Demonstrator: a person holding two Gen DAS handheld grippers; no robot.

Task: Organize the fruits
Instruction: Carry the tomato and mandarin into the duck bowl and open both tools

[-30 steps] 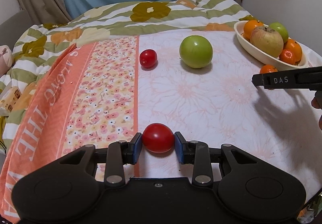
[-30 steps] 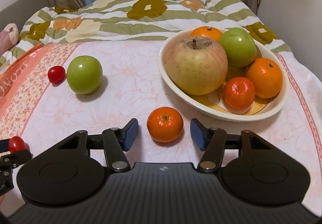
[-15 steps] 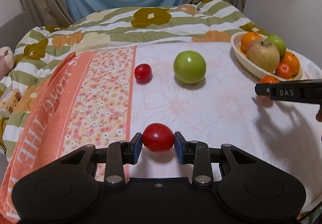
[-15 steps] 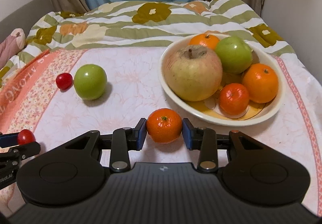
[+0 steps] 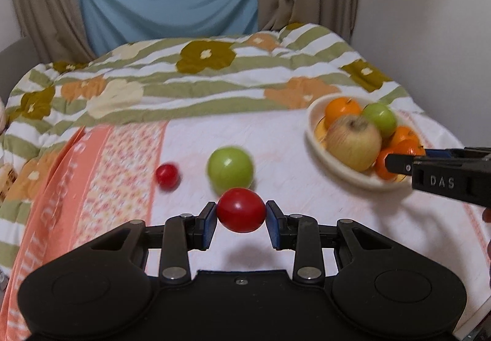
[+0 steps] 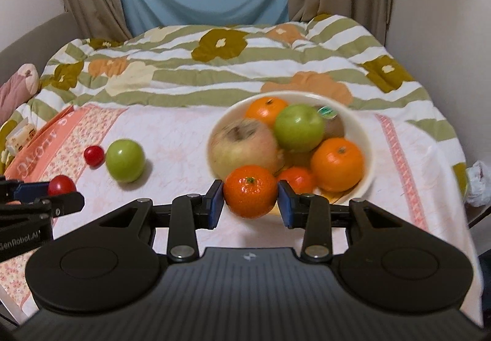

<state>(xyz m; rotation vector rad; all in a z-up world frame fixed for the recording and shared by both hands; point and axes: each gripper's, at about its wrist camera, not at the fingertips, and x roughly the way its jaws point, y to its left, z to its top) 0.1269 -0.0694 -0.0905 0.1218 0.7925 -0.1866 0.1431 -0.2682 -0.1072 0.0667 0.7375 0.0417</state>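
My left gripper (image 5: 241,224) is shut on a red tomato (image 5: 241,209), held clear above the cloth. My right gripper (image 6: 250,207) is shut on a small orange tangerine (image 6: 250,190), lifted just in front of the cream bowl (image 6: 366,138). The bowl holds a large pale apple (image 6: 242,146), a green apple (image 6: 299,128), oranges and a kiwi. On the cloth lie a loose green apple (image 5: 230,167) and a small red tomato (image 5: 167,174). In the right wrist view the left gripper (image 6: 40,197) shows at the left edge with its tomato (image 6: 61,184).
The fruit lies on a white and pink flowered cloth (image 5: 190,138) over a striped quilt (image 5: 199,71) on a bed. Curtains and a blue sheet (image 5: 165,3) stand behind. A wall (image 6: 445,19) closes the right side. A crumpled white thing (image 6: 478,183) lies at the bed's right edge.
The right gripper shut on the tangerine, which had lain between its open jaws. Both grippers then rose off the cloth with their fruit; the left one held its tomato throughout.
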